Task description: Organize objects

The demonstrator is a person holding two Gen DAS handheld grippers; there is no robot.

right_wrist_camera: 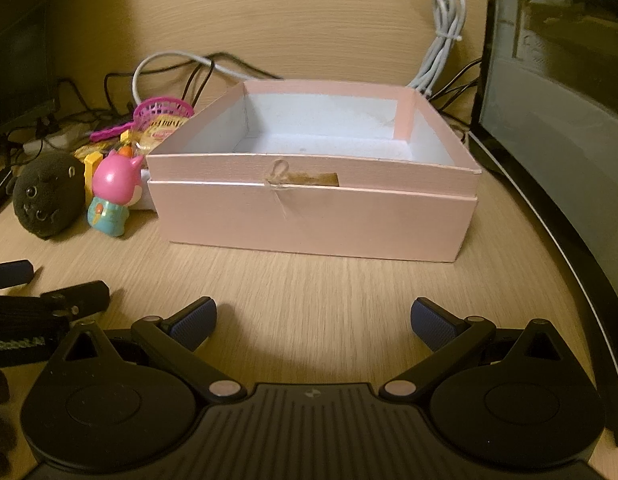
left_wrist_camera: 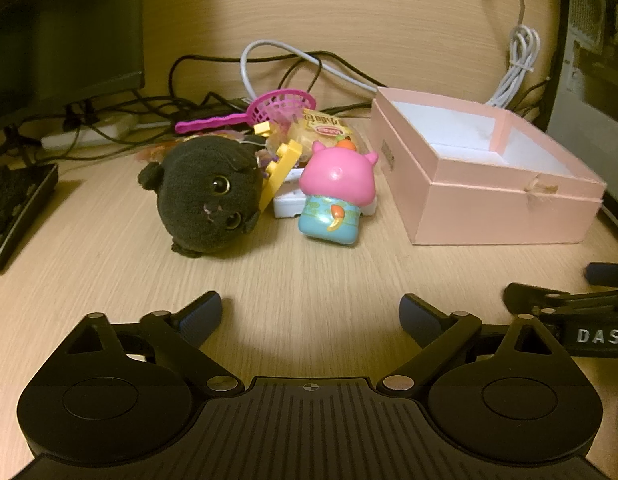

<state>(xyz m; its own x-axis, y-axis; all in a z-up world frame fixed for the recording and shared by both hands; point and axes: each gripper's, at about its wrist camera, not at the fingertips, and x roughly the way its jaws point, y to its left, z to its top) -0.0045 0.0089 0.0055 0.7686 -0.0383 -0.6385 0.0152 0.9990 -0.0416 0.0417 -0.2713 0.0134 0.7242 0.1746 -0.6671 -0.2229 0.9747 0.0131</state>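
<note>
A dark plush toy (left_wrist_camera: 207,194) lies on the wooden desk ahead of my left gripper (left_wrist_camera: 311,312), which is open and empty. Next to it stand a pink-headed figurine (left_wrist_camera: 335,194), a yellow plastic piece (left_wrist_camera: 281,168), a snack packet (left_wrist_camera: 323,132), a pink toy net (left_wrist_camera: 277,108) and a white tray (left_wrist_camera: 287,202). An open pink box (left_wrist_camera: 485,168) sits to the right, its inside white and bare. In the right wrist view the box (right_wrist_camera: 313,208) is straight ahead of my open, empty right gripper (right_wrist_camera: 313,320); the plush (right_wrist_camera: 49,198) and figurine (right_wrist_camera: 113,196) are at left.
Tangled black and white cables (left_wrist_camera: 269,64) run along the back wall. A monitor (left_wrist_camera: 61,32) stands at back left, a keyboard (left_wrist_camera: 17,208) at left. A dark screen (right_wrist_camera: 557,92) stands right of the box. A bundled white cable (right_wrist_camera: 445,32) hangs behind it.
</note>
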